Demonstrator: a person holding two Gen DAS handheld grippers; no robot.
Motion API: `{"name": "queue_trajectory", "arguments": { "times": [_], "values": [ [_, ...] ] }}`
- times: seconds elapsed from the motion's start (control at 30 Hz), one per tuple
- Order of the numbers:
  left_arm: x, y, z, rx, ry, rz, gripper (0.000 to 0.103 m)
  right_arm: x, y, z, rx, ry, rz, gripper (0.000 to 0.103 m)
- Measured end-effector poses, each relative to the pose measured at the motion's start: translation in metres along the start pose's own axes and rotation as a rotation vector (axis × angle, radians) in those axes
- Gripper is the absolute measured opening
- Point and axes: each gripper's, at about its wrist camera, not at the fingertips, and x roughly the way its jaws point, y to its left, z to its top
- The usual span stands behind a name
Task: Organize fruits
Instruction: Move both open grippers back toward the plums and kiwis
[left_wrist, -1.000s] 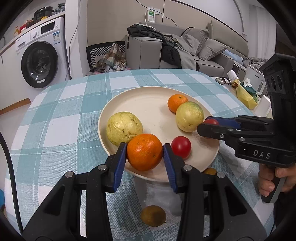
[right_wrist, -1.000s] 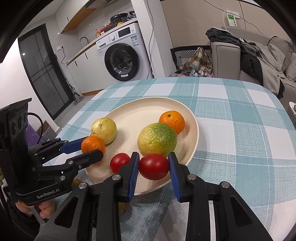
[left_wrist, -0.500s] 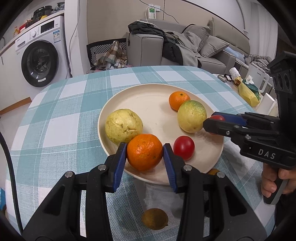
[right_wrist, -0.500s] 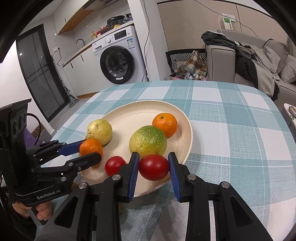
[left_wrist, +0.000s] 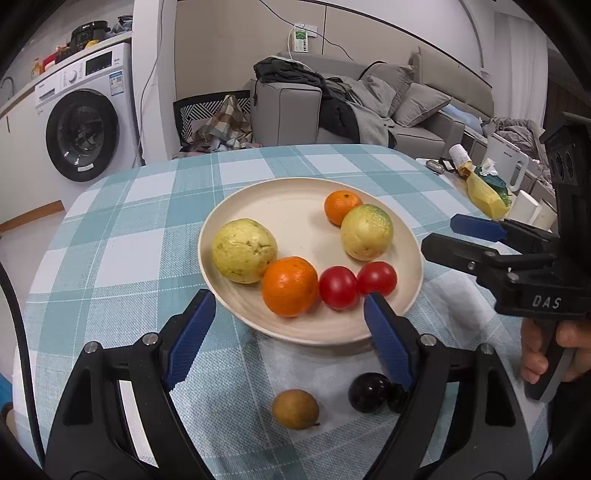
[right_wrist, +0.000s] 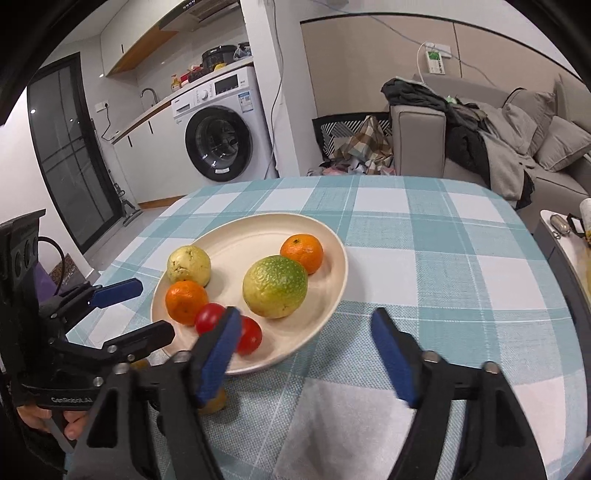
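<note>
A cream plate (left_wrist: 295, 221) on the checked tablecloth holds a pale guava (left_wrist: 243, 251), a large orange (left_wrist: 290, 286), two red tomatoes (left_wrist: 338, 288) (left_wrist: 376, 278), a green-yellow fruit (left_wrist: 365, 232) and a small orange (left_wrist: 341, 206). My left gripper (left_wrist: 288, 297) is at the plate's near rim, its jaws opening; the large orange lies between the spread tips, untouched. My right gripper (right_wrist: 304, 317) is opening too, over the plate (right_wrist: 258, 236) rim, nothing between its pads. One tomato (right_wrist: 251, 336) sits partly behind its left finger.
A brown fruit (left_wrist: 295, 404) and a dark purple fruit (left_wrist: 369, 391) lie on the cloth below the left gripper. The right gripper (left_wrist: 443, 232) reaches in from the right, a hand on its handle. A cluttered side table (left_wrist: 480, 192) stands past the table's right edge.
Both grippers have opened wide. The left one let go of the large orange and the right one let go of a tomato; both fruits now rest on the plate.
</note>
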Motion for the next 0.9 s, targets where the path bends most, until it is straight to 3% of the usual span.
{"name": "queue_trajectory", "arguments": {
  "times": [0.13, 0.2, 0.33, 0.9],
  "values": [
    [-0.010, 0.001, -0.002, -0.023, -0.018, 0.007, 0.089, -0.013, 0.001, -0.002, 0.001, -0.026, 0.005, 0.095],
    [-0.016, 0.001, -0.003, -0.031, -0.033, 0.011, 0.100, -0.017, 0.001, -0.003, 0.013, -0.036, 0.024, 0.102],
    [-0.030, 0.001, -0.006, -0.041, -0.065, 0.010, 0.102, -0.022, 0.002, -0.007, 0.015, -0.030, 0.032, 0.103],
    [-0.059, 0.010, -0.031, -0.010, -0.050, 0.071, 0.102, -0.026, 0.005, -0.018, 0.021, 0.038, 0.025, 0.103]
  ]
}}
